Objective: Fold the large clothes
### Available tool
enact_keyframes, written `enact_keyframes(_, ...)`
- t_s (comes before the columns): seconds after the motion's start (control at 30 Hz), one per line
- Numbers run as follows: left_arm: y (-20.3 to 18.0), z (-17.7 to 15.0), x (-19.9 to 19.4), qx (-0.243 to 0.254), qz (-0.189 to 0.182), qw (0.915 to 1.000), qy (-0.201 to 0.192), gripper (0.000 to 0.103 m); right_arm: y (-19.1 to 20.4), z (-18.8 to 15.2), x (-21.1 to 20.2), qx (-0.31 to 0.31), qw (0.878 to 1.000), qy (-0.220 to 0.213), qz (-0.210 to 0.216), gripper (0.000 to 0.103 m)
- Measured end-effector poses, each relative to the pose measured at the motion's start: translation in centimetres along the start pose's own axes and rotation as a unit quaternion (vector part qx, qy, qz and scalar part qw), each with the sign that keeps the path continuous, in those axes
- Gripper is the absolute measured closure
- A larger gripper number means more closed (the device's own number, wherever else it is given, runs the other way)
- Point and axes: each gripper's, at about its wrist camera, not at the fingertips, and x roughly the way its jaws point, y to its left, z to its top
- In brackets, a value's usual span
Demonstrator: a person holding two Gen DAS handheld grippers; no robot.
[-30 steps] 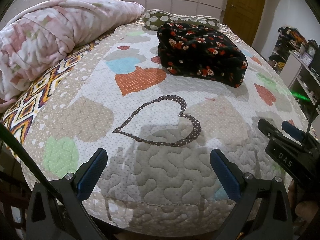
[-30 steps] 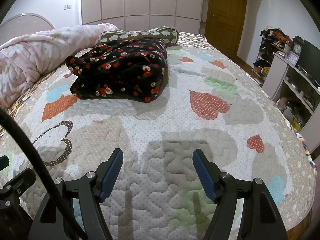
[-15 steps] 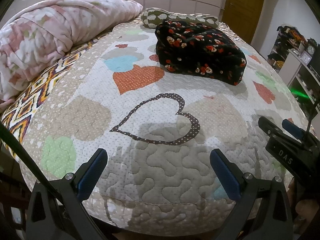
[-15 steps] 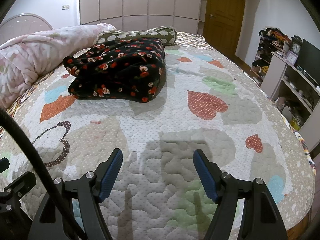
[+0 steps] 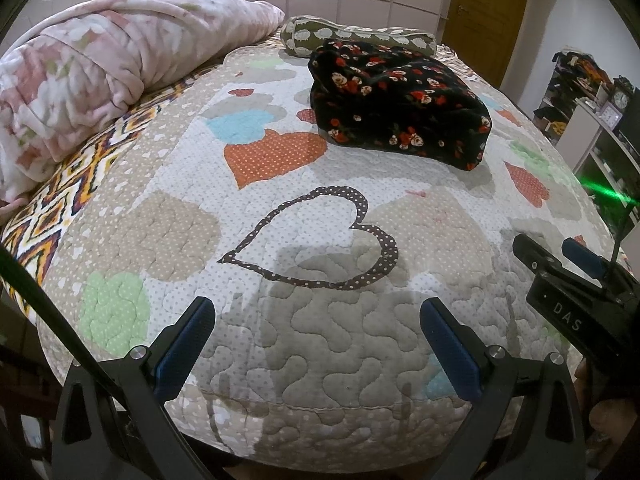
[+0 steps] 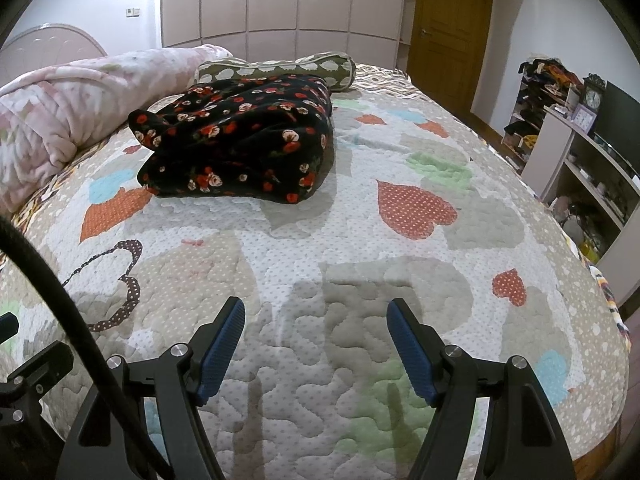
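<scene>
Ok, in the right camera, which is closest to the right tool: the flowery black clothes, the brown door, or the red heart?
1. Red heart, on the quilt, ahead and right.
2. Flowery black clothes, mid-bed, left.
3. Brown door, far wall.

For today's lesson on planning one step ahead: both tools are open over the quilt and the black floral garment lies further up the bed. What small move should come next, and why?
Probably withdraw. The black floral garment already lies in a folded bundle on the quilt, well apart from the left tool and the right tool, both open and empty.
</scene>
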Motion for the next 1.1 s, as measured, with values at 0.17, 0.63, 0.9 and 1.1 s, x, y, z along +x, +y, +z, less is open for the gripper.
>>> enact_keyframes(0.17, -0.01, 0.01, -0.04, 0.001, 0.002, 1.0, -0.002, 0.001, 0.11, -0.12, 0.03, 0.0, 1.0, 0.002, -0.001, 0.025)
enact_keyframes(0.63, -0.01, -0.01, -0.61, 0.006, 0.013, 0.9997, -0.02, 0.001, 0.25, -0.32, 0.03, 0.0, 1.0, 0.003, -0.002, 0.025)
enact_keyframes(0.9, -0.05, -0.06, -0.58, 0.006, 0.012, 0.9997, -0.018, 0.001, 0.27, -0.27, 0.04, 0.0, 1.0, 0.003, -0.001, 0.025)
enact_keyframes(1.1, -0.01, -0.08, -0.55, 0.006, 0.012, 0.9997, -0.018, 0.001, 0.23, -0.36, 0.04, 0.0, 1.0, 0.004, -0.001, 0.025)
